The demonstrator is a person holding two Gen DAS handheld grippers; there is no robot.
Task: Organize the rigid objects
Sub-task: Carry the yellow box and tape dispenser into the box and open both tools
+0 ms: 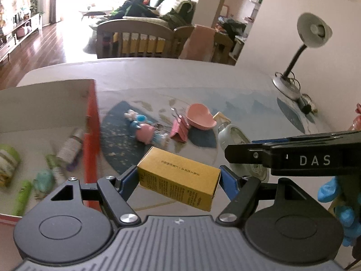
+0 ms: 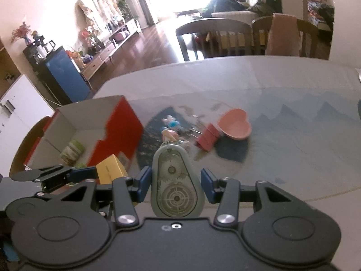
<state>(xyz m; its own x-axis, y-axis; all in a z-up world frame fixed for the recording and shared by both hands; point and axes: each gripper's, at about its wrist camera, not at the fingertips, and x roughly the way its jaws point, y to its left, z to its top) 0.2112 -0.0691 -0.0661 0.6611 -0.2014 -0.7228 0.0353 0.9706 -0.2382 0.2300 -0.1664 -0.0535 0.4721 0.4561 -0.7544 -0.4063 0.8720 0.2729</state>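
Observation:
My left gripper [image 1: 178,178] is shut on a yellow carton [image 1: 180,180], its blue pads pressing both short ends; the carton hangs tilted above the table. In the right wrist view the same carton [image 2: 111,169] shows at the lower left, beside the red box. My right gripper [image 2: 174,184] is shut on a grey-green bottle with a gear pattern [image 2: 173,187], held off the table. That bottle [image 1: 232,135] also appears in the left wrist view, under the right gripper's black finger [image 1: 248,152].
A red box with a white inside [image 1: 91,122] stands at the left and holds several small items. On the table [image 1: 180,79] lie a toy figure [image 1: 144,128], a pink folded item [image 1: 179,129] and a pink heart-shaped bowl [image 1: 199,118]. A desk lamp [image 1: 286,83] stands at the far right.

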